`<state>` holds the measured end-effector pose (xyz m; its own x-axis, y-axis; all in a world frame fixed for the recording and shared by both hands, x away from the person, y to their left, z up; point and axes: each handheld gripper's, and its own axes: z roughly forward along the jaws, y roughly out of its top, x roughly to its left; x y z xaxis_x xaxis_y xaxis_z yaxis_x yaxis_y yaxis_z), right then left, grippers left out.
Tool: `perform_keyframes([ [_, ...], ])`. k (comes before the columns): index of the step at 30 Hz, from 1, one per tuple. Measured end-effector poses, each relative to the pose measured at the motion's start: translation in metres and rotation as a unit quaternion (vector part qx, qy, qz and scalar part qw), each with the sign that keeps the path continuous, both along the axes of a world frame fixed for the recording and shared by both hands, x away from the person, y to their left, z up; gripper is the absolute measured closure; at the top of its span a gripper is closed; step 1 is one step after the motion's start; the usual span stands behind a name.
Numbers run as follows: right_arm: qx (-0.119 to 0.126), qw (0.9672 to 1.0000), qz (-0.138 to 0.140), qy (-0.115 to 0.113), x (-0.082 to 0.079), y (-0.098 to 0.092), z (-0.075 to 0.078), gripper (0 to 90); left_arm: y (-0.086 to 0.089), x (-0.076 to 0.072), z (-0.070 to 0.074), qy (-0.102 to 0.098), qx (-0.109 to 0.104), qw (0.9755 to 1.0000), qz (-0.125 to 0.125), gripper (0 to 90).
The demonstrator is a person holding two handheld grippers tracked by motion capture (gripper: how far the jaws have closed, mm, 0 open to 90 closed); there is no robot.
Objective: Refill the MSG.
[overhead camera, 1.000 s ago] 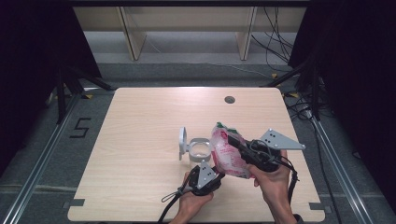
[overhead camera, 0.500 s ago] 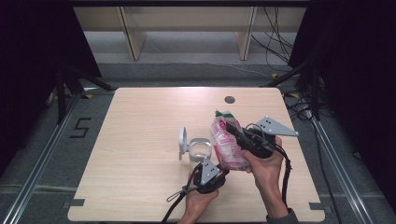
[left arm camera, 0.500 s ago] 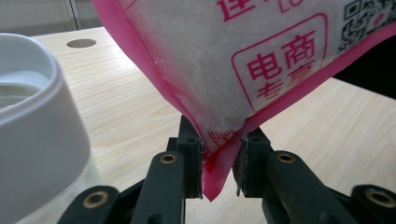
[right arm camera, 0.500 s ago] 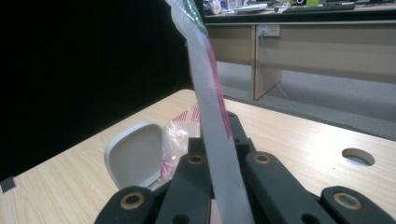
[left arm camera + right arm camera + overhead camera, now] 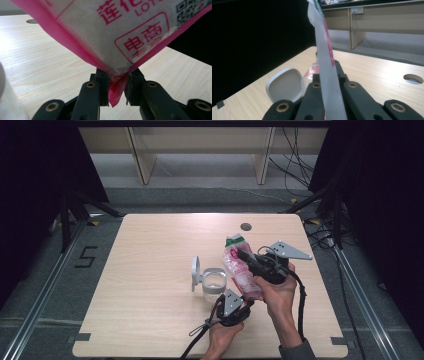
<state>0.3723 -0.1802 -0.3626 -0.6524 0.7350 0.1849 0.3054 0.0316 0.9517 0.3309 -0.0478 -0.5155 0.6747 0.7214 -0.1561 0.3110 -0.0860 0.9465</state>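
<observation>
left hand (image 5: 220, 337) comes in at the bottom edge of the high view, holding the left gripper (image 5: 239, 306) near the front of the table (image 5: 150, 320). in the left gripper view its jaws stand narrow with the lower pink corner of the bag (image 5: 130, 37) pinched between them, and both pads seem to touch the film. those jaws have just been closing a little, bag corner between them. a cable (image 5: 200, 340) trails from this gripper toward the table's front edge.

right hand (image 5: 280, 292) sits just behind and to the right, forearm and a grey sleeve (image 5: 295, 351) entering from the bottom. it holds the right gripper (image 5: 245, 257) with the grey three-cornered plate (image 5: 287, 251) sticking out to the right. the right gripper's jaws are clamped tight on the bag; in the right gripper view the bag's thin white edge (image 5: 325, 62) runs up between the jaws [the film edge-on], green and red print near the top.

the bag (image 5: 239, 267) is pink and whitish, semi-clear, red chinese characters and a qr code on it. it is held tilted above the table between the two grippers, lower end at the left gripper, green-topped upper end pointing away from the person.

just left of the bag stands a clear container (image 5: 214, 282) with a white hinged lid (image 5: 195, 272) flipped open to its left. the lid also shows in the right gripper view (image 5: 285, 83), rounded and white, standing up on edge.

farther back, a round hole (image 5: 245, 226) in the tabletop near the far edge. beyond the table, wooden shelving legs (image 5: 142, 160) and loose cables (image 5: 295, 150) on the floor. a number 5 (image 5: 85, 256) marks the floor at the left.
</observation>
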Motion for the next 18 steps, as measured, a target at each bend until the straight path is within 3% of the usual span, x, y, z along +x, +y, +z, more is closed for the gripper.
perform_keyframes([
  [3, -0.001, 0.9999, 0.004, 0.011, 0.002, 0.004, 0.0, 90.0, -0.001, 0.0, 0.0, 0.007, -0.003, 1.0, 0.006, 75.1],
  [4, -0.011, 0.9999, 0.0, 0.007, 0.003, 0.004, 0.0, 90.0, -0.002, 0.001, -0.002, 0.006, -0.014, 0.9999, 0.003, 75.1],
  [8, -0.034, 0.9994, 0.006, 0.003, 0.006, 0.012, 0.0, 90.0, -0.004, 0.001, -0.004, 0.006, -0.018, 0.9998, 0.007, 75.2],
  [9, -0.037, 0.9992, 0.004, 0.013, 0.004, 0.014, 0.001, 90.0, -0.004, 0.001, -0.004, 0.005, -0.018, 0.9998, 0.006, 75.2],
  [12, -0.063, 0.9979, 0.017, -0.002, 0.005, 0.019, 0.001, 90.0, -0.004, -0.001, -0.003, 0.009, -0.02, 0.9997, 0.006, 75.2],
  [15, -0.067, 0.9974, 0.025, 0.004, 0.002, 0.024, 0.003, 90.0, -0.004, -0.004, -0.001, 0.004, -0.028, 0.9996, 0.005, 75.0],
  [18, -0.089, 0.9953, 0.038, -0.007, 0.001, 0.027, 0.006, 90.0, -0.004, -0.005, 0.001, 0.004, -0.028, 0.9996, 0.004, 75.1],
])
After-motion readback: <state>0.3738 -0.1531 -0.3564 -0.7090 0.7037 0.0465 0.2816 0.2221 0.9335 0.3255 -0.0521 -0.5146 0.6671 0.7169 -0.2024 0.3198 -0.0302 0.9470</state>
